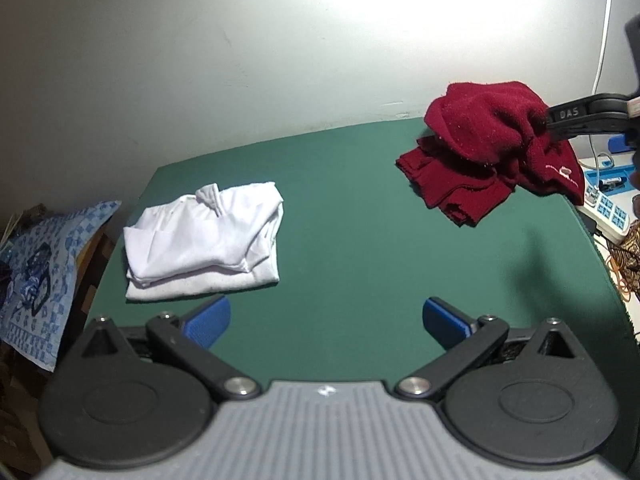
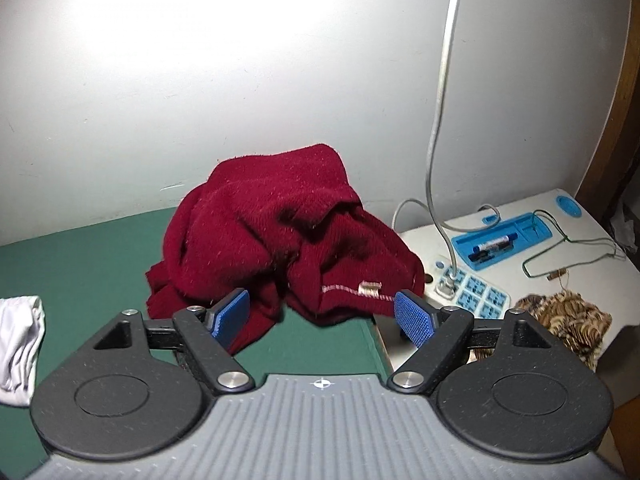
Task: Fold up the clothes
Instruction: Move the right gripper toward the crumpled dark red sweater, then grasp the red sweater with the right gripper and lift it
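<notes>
The right hand-held gripper point(image 2: 322, 318), jaws open and empty, nears a crumpled red sweater point(image 2: 280, 236) overhanging the green surface point(image 2: 80, 256); a shallow pinch could drag it off.

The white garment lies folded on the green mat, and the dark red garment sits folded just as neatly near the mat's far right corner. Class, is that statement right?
Not quite. The white garment does lie folded on the green mat, but the dark red garment near the far right corner is a crumpled heap, not neatly folded. The right wrist view shows this most clearly.
</notes>
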`<act>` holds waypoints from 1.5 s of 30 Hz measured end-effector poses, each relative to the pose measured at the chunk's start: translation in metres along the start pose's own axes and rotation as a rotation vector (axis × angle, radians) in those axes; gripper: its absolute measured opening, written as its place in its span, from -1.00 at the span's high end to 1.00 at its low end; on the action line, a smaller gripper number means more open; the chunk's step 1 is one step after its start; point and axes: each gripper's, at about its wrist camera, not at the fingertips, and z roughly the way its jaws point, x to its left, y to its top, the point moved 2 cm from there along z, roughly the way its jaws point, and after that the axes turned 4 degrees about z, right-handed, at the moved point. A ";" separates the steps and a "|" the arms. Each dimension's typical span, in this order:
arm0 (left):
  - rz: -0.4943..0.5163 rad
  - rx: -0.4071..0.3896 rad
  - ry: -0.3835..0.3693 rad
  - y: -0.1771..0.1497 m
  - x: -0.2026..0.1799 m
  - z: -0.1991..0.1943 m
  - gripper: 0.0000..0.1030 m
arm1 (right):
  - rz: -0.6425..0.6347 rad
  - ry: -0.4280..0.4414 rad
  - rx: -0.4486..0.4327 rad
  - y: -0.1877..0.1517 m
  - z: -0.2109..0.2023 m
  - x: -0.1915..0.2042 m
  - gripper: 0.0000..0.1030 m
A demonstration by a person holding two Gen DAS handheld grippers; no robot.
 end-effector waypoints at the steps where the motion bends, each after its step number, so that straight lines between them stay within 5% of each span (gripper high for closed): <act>1: -0.007 -0.004 0.010 0.004 0.000 0.000 -0.99 | -0.004 0.002 0.005 0.005 0.014 0.004 -0.63; 11: -0.035 0.021 0.082 0.013 0.008 0.024 -0.99 | 0.037 0.017 0.029 0.018 0.116 0.029 -0.62; 13: -0.039 0.031 0.094 0.013 0.010 0.031 -0.99 | 0.040 0.035 -0.016 0.016 0.119 0.030 -0.46; 18: -0.064 0.061 0.102 0.016 0.017 0.046 -0.99 | 0.019 0.070 -0.054 0.018 0.111 0.034 0.46; 20: -0.072 0.070 0.103 0.017 0.019 0.051 -0.99 | 0.013 0.103 -0.065 0.017 0.100 0.037 0.63; 26: -0.082 0.093 0.090 0.014 0.023 0.056 -0.99 | 0.022 0.206 -0.098 0.012 0.058 0.040 0.68; 37: -0.085 0.065 0.070 -0.007 0.035 0.029 -0.99 | -0.057 0.436 -0.181 -0.030 -0.097 0.037 0.68; 45: -0.087 0.054 0.049 -0.038 0.056 0.006 -0.99 | -0.040 0.590 -0.159 -0.077 -0.181 0.033 0.68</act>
